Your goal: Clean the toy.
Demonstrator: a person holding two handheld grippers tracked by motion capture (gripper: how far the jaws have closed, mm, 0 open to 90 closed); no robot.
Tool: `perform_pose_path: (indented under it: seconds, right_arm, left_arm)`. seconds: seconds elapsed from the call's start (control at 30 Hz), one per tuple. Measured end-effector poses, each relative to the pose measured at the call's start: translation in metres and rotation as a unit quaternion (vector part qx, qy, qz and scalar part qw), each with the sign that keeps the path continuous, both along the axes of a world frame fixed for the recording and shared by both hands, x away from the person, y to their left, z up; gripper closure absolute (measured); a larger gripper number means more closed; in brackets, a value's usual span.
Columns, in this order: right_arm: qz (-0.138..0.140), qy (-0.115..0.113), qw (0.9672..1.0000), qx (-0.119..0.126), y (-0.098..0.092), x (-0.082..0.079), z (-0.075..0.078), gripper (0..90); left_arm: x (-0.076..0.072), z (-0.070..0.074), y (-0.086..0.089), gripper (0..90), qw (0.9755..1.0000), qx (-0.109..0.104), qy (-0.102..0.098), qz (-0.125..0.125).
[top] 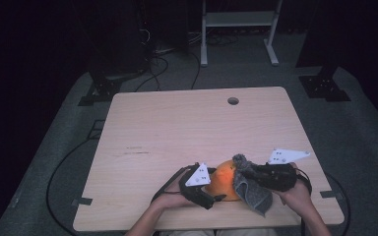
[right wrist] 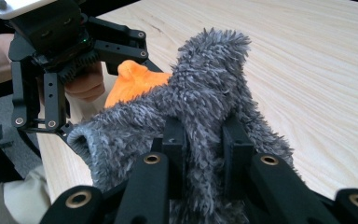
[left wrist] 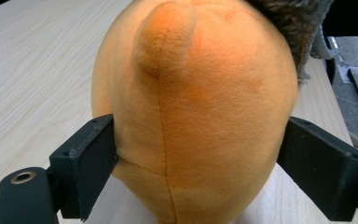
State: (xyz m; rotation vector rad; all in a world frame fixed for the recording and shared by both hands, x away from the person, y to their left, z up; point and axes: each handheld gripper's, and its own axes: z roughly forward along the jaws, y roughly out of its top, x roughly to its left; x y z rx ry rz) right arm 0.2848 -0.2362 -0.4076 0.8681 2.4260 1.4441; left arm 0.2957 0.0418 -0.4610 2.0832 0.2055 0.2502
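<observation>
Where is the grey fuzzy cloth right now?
In the high view the grey fuzzy cloth hangs at the table's near edge, pinched in the right gripper and draped against the right side of the orange plush toy.

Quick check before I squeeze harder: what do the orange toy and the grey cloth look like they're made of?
The orange toy looks like short-pile plush: matte, velvety nap, a stitched seam down its middle, probably soft stuffing inside. The grey cloth looks like shaggy microfibre or chenille, with long fuzzy tufts standing off it and limp folds where the right claw pinches it. The exact fibre can't be told.
</observation>
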Motion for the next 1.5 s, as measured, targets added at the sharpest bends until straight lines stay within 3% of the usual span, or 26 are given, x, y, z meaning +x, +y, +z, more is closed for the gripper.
perform_pose_path:
  seconds: [0.17, 0.33, 0.37, 0.4, 0.5, 0.57, 0.63, 0.67, 0.8, 0.83, 0.93, 1.0, 1.03, 1.07, 1.23, 1.3, 1.37, 1.4, 1.5]
  right_arm:
    - [-0.001, 0.006, 1.0, 0.0, -0.006, 0.004, -0.003, 74.4]
    - [-0.05, 0.037, 0.9979, -0.018, -0.028, 0.012, -0.012, 74.6]
    - [-0.051, 0.037, 0.998, -0.006, -0.03, 0.011, -0.008, 74.7]
    - [-0.04, 0.031, 0.9985, 0.022, -0.029, 0.006, 0.001, 74.7]
    - [-0.007, -0.003, 0.9994, 0.034, -0.012, -0.002, 0.023, 74.6]
    - [0.008, -0.02, 0.9997, 0.009, 0.005, -0.003, 0.027, 74.1]
    - [0.007, -0.014, 0.9997, -0.02, 0.014, 0.001, 0.019, 73.9]
    - [0.01, -0.008, 0.9998, -0.018, 0.013, 0.002, 0.015, 73.9]
    - [0.004, 0.0, 1.0, -0.009, 0.004, 0.002, 0.01, 74.0]
    - [-0.002, 0.004, 0.9999, -0.01, -0.001, 0.002, 0.007, 74.0]
    - [-0.003, 0.008, 1.0, -0.005, -0.005, 0.003, 0.005, 74.1]
    - [-0.002, 0.011, 0.9999, -0.002, -0.007, 0.004, 0.003, 74.1]
    - [-0.002, 0.014, 0.9999, 0.0, -0.009, 0.004, 0.002, 74.1]
    - [-0.009, 0.017, 0.9998, 0.003, -0.014, 0.006, -0.001, 74.1]
    - [-0.041, 0.037, 0.9983, 0.015, -0.034, 0.011, -0.011, 74.0]
    - [-0.054, 0.045, 0.9973, 0.019, -0.042, 0.012, -0.013, 74.0]
    - [-0.074, 0.051, 0.9956, 0.026, -0.051, 0.015, -0.015, 74.6]
    - [-0.075, 0.052, 0.995, 0.041, -0.054, 0.015, -0.011, 74.7]
    - [-0.045, 0.025, 0.9952, 0.083, -0.055, 0.007, 0.018, 74.8]
  left_arm:
    - [0.0, 0.0, 0.001, 19.3, 0.9999, -0.009, 0.001, 0.007]
    - [-0.001, 0.003, 0.0, 24.5, 0.9999, -0.011, -0.006, 0.008]
    - [-0.002, 0.004, 0.0, 24.4, 0.9999, -0.008, -0.008, 0.005]
    - [-0.002, 0.004, 0.0, 24.4, 0.9999, -0.007, -0.009, 0.004]
    - [-0.004, 0.004, -0.002, 24.4, 0.9999, -0.003, -0.014, -0.003]
    - [-0.006, 0.005, -0.003, 24.3, 0.9998, -0.001, -0.017, -0.008]
    - [-0.007, 0.006, -0.002, 24.3, 0.9997, 0.009, -0.016, -0.015]
    - [-0.007, 0.006, -0.002, 24.2, 0.9995, 0.013, -0.021, -0.018]
    - [-0.005, 0.007, -0.001, 19.0, 0.9998, -0.001, -0.015, -0.016]
    - [-0.003, 0.006, -0.003, 16.5, 0.9999, -0.008, -0.004, -0.005]
    - [-0.003, 0.005, -0.008, 11.2, 0.9999, -0.001, -0.001, 0.015]
    - [0.0, 0.002, -0.012, 8.6, 0.9992, 0.003, 0.027, 0.031]
    - [0.002, 0.0, -0.012, 8.6, 0.9982, -0.007, 0.047, 0.036]
    - [0.002, -0.001, -0.012, 10.4, 0.9981, -0.013, 0.049, 0.034]
    - [-0.003, 0.005, -0.013, 30.0, 0.9985, -0.037, 0.017, 0.036]
    - [-0.004, 0.006, -0.013, 33.4, 0.9982, -0.043, 0.017, 0.036]
    - [-0.003, 0.01, -0.014, 35.0, 0.9958, -0.081, 0.016, 0.041]
    - [-0.003, 0.014, -0.014, 35.2, 0.9948, -0.091, 0.01, 0.045]
    - [-0.004, 0.024, -0.015, 35.8, 0.9923, -0.113, 0.0, 0.051]
